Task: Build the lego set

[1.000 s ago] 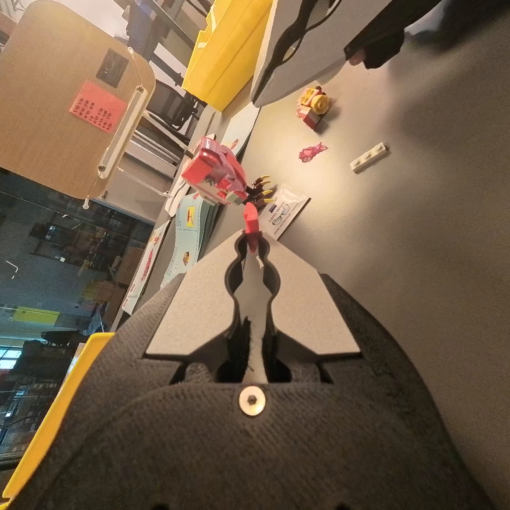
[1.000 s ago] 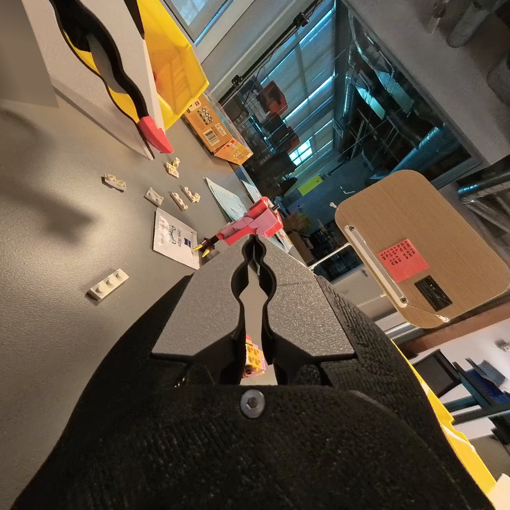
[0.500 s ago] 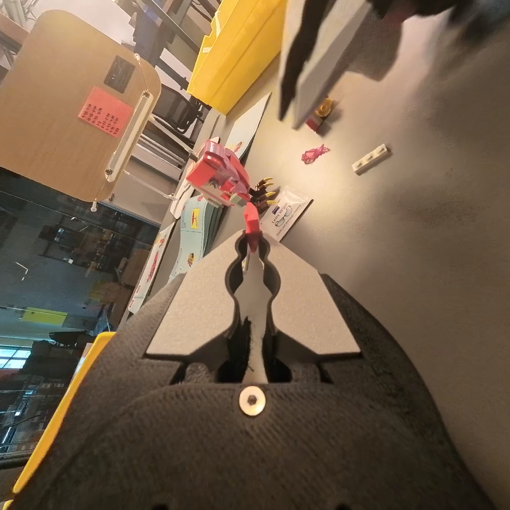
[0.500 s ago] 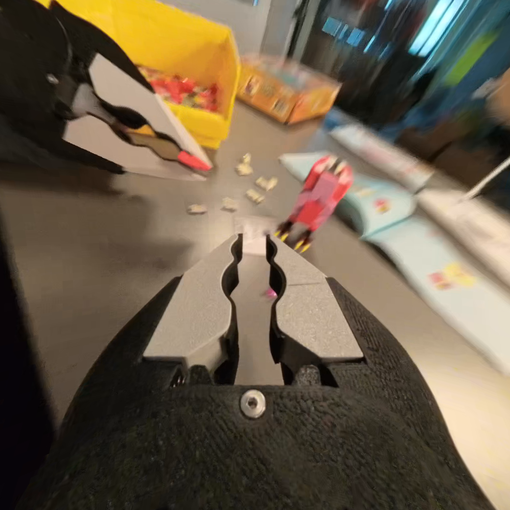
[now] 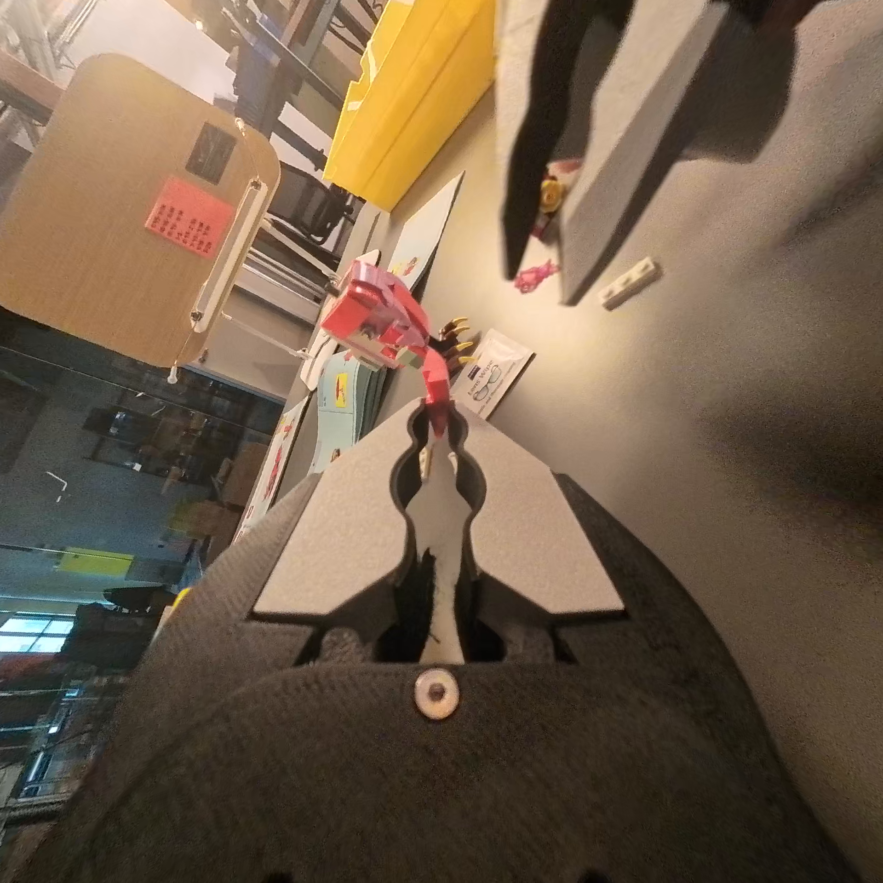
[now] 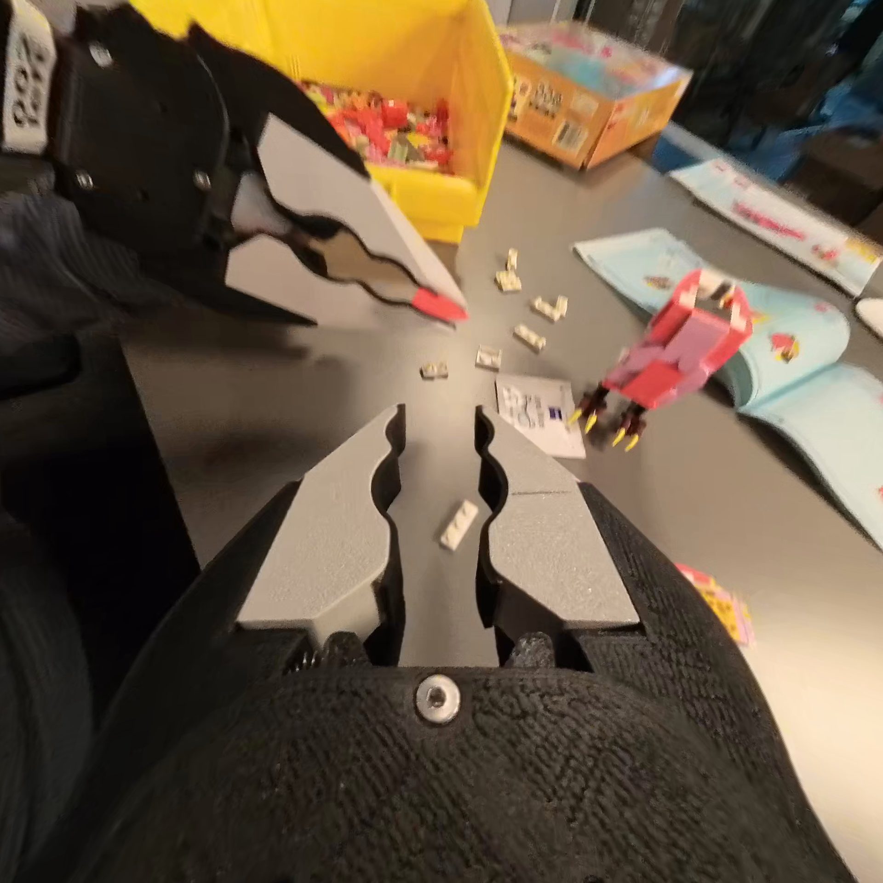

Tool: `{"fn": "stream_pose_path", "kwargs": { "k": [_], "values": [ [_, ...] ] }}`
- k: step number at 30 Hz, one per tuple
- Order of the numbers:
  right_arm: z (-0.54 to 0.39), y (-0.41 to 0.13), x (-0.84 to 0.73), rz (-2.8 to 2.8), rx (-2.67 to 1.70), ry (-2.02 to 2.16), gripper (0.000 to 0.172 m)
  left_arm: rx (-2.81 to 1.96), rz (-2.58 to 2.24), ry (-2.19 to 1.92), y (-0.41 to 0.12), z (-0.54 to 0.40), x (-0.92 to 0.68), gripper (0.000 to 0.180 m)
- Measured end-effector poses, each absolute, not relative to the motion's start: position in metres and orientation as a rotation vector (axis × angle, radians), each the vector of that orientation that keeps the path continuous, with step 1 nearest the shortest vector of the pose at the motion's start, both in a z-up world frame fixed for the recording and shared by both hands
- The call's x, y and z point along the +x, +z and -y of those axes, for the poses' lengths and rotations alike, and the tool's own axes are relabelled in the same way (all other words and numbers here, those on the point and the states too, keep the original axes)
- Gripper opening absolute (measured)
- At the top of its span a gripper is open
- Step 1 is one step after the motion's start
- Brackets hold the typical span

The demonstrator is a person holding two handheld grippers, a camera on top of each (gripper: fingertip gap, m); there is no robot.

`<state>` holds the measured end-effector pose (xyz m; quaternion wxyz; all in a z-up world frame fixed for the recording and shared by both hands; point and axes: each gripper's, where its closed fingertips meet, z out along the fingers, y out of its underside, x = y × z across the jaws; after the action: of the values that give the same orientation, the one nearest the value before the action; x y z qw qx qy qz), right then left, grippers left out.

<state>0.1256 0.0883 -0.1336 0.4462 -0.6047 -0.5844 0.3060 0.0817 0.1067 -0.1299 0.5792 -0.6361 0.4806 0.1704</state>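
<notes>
My left gripper (image 5: 439,418) is shut on a small red sloped brick (image 5: 437,401), which sticks out past its tips. The right wrist view shows it too, with the red brick (image 6: 437,306) held above the grey table (image 6: 286,406). A red and pink brick creature (image 6: 678,349) with yellow claws stands on the table, apart from both grippers. My right gripper (image 6: 439,415) is open and empty, low over the table. A white flat brick (image 6: 458,525) lies on the table under its fingers, untouched.
A yellow bin (image 6: 482,110) of mixed bricks and an orange box (image 6: 587,105) stand at the back. Light blue booklets (image 6: 788,363) lie right. A white wipe sachet (image 6: 540,411), several small white pieces (image 6: 530,334), a pink piece (image 5: 535,274) and a yellow-pink block (image 6: 721,607) lie around. The tips of one gripper are about 5 centimetres away from the tips of the other. From either gripper's tips it is about 8 centimetres to the white wipe sachet (image 6: 540,411). The left camera catches it too, in the left wrist view (image 5: 481,379).
My right gripper has swung round to face along the table and its jaws have gone from shut to open, with nothing in them. My left gripper keeps its hold on the red brick.
</notes>
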Motion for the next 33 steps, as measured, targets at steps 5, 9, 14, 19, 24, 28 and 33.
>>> {"fn": "stream_pose_path", "kwargs": {
  "k": [5,9,14,19,24,28,33],
  "values": [
    [-0.088,-0.122,0.099,1.383,-1.498,0.763,0.029,-1.481,-1.156,0.399,-0.133,-0.105,0.087,0.005],
    [-0.092,-0.123,0.091,1.322,-1.552,0.822,0.029,-1.472,-1.17,0.395,-0.133,-0.104,0.09,0.005],
    [-0.094,-0.125,0.092,1.284,-1.598,0.91,0.025,-1.455,-1.178,0.398,-0.132,-0.103,0.092,0.005],
    [-0.102,-0.124,0.101,1.242,-1.612,0.949,0.023,-1.438,-1.186,0.408,-0.13,-0.101,0.096,0.005],
    [-0.083,-0.109,0.099,1.229,-1.589,1.195,0.032,-1.445,-1.211,0.441,-0.135,-0.103,0.097,0.005],
    [-0.088,-0.118,0.096,1.242,-1.606,1.098,0.029,-1.427,-1.234,0.454,-0.135,-0.101,0.101,0.005],
    [-0.094,-0.117,0.1,1.221,-1.613,1.089,0.029,-1.427,-1.22,0.433,-0.133,-0.101,0.101,0.005]
  ]
}}
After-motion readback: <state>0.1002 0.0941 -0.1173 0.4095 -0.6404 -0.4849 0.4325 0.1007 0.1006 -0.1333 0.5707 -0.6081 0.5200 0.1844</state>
